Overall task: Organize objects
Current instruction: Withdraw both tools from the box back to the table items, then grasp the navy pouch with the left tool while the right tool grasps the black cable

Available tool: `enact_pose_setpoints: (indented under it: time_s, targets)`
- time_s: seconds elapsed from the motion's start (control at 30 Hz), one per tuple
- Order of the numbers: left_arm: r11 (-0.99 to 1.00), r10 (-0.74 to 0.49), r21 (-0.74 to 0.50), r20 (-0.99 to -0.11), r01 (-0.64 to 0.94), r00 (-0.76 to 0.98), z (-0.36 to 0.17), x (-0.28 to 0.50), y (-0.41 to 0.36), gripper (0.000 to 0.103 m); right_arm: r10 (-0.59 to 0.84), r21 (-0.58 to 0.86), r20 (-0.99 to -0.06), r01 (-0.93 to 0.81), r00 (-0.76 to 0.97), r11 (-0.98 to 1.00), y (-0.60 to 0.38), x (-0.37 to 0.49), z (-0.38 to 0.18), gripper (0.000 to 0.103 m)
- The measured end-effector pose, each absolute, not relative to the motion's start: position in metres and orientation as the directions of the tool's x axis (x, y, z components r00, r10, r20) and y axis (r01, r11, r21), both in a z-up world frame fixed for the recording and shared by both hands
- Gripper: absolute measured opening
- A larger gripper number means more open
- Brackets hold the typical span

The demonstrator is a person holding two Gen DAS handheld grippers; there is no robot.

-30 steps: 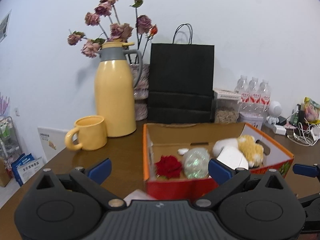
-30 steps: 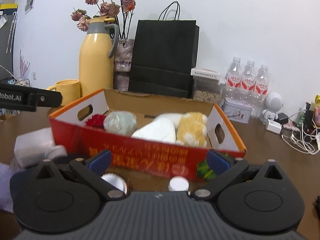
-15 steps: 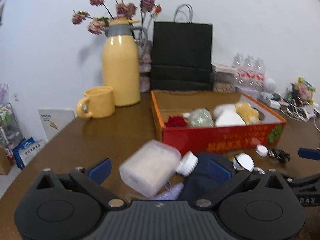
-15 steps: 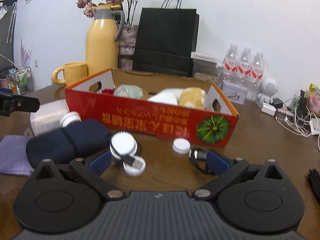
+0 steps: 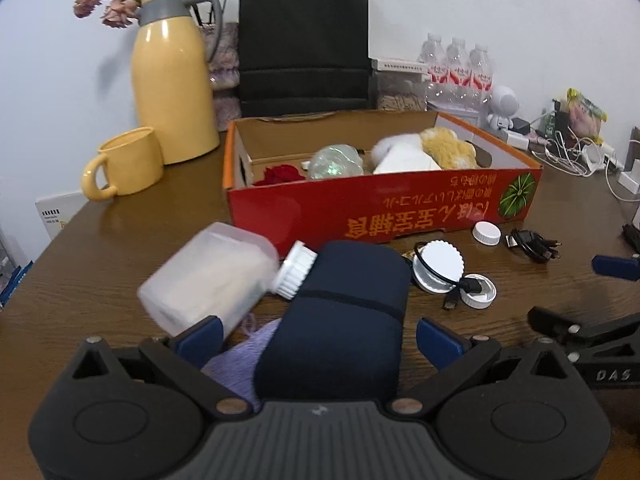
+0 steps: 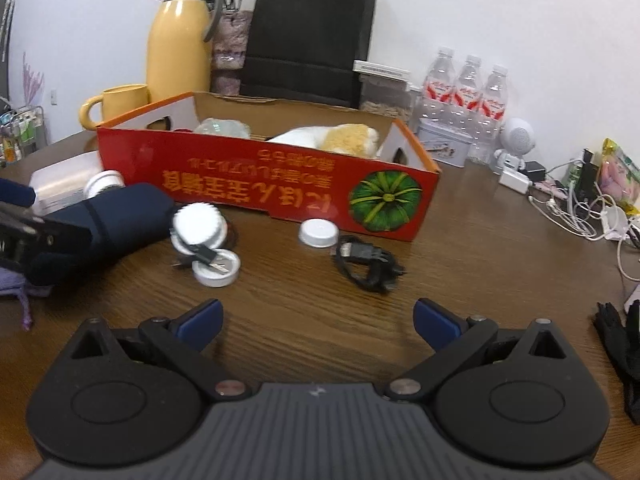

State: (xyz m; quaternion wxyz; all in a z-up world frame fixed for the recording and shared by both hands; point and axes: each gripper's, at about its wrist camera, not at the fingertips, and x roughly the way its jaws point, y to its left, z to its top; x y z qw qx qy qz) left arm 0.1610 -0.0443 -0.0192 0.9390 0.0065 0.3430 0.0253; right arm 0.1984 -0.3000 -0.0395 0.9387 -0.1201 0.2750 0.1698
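The left tongs [image 5: 318, 338] stand apart, straddling the near end of the navy rolled pouch [image 5: 340, 312]; I judge they should close squarely across its width, clear of the purple cloth [image 5: 244, 350] beneath. The pouch lies on the surface [image 5: 120, 248] before the red cardboard box [image 5: 380, 204], its long axis running away from the left camera toward the box. The right tongs [image 6: 318, 320] are apart too, empty over bare wood.

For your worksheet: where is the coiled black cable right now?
In the right wrist view, the black cable lies on the table, right of the white cap, before the red box.

Red box [image 5: 384, 204] (green pumpkin print), navy pouch [image 5: 340, 312], yellow mug [image 5: 124, 164], lilac cloth [image 5: 240, 356]
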Motion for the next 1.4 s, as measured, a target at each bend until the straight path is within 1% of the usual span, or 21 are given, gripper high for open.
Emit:
enact_pose_setpoints:
  time_s: [0.3,0.43,0.53,0.63,0.67,0.7,0.73,0.77,0.9,1.0,1.13,1.17,1.23,1.37,1.4]
  targets:
    - [0.998,0.059,0.024,-0.674,-0.058,0.737,-0.030,0.177,-0.049,0.103,0.203,-0.104,-0.581,-0.320,0.788,0.942,-0.336,0.240,-0.039,0.103]
    - [0.998,0.062,0.026,-0.684,-0.060,0.727,-0.033,0.180,-0.050,0.103,0.212,-0.107,-0.612,-0.345,0.762,0.932,-0.331,0.266,-0.045,0.103]
    - [0.997,0.068,0.032,-0.690,-0.064,0.720,-0.035,0.182,-0.051,0.103,0.251,-0.058,-0.627,-0.366,0.737,0.929,-0.326,0.280,-0.046,0.103]
    - [0.997,0.071,0.032,-0.692,-0.068,0.719,-0.036,0.183,-0.050,0.103,0.305,0.012,-0.636,-0.386,0.709,0.923,-0.327,0.287,-0.046,0.091]
    - [0.997,0.072,0.032,-0.692,-0.069,0.718,-0.036,0.184,-0.050,0.103,0.308,0.016,-0.629,-0.384,0.714,0.923,-0.328,0.286,-0.045,0.077]
    - [0.997,0.073,0.031,-0.692,-0.071,0.718,-0.036,0.184,-0.050,0.103,0.315,0.018,-0.617,-0.388,0.721,0.922,-0.330,0.284,-0.044,0.059]
    - [0.997,0.073,0.029,-0.692,-0.074,0.718,-0.036,0.185,-0.049,0.103,0.328,0.025,-0.609,-0.396,0.722,0.918,-0.331,0.283,-0.043,0.050]
    - [0.997,0.074,0.028,-0.693,-0.076,0.717,-0.036,0.186,-0.049,0.103,0.343,0.035,-0.602,-0.406,0.721,0.913,-0.332,0.281,-0.042,0.048]
    - [0.996,0.074,0.019,-0.691,-0.084,0.719,-0.036,0.186,-0.048,0.103,0.365,0.054,-0.583,-0.414,0.725,0.909,-0.334,0.271,-0.039,0.046]
    - [0.997,0.068,0.011,-0.685,-0.082,0.725,-0.036,0.187,-0.048,0.103,0.347,0.030,-0.563,-0.402,0.750,0.915,-0.333,0.261,-0.037,0.046]
    - [0.996,0.064,-0.001,-0.678,-0.088,0.732,-0.035,0.187,-0.048,0.099,0.325,-0.001,-0.536,-0.385,0.780,0.923,-0.332,0.249,-0.034,0.046]
    - [0.996,0.064,-0.002,-0.677,-0.089,0.733,-0.034,0.186,-0.048,0.095,0.321,-0.006,-0.527,-0.381,0.787,0.925,-0.332,0.246,-0.033,0.046]
    - [0.996,0.061,-0.005,-0.671,-0.086,0.739,-0.033,0.185,-0.049,0.090,0.316,-0.009,-0.517,-0.374,0.796,0.927,-0.333,0.244,-0.032,0.046]
    - [0.998,0.050,-0.003,-0.657,-0.068,0.752,-0.030,0.180,-0.054,0.074,0.313,-0.008,-0.512,-0.369,0.800,0.930,-0.334,0.243,-0.031,0.046]
    - [0.998,0.051,0.002,-0.653,-0.065,0.756,-0.030,0.179,-0.056,0.072,0.312,-0.009,-0.512,-0.368,0.800,0.930,-0.334,0.242,-0.031,0.046]
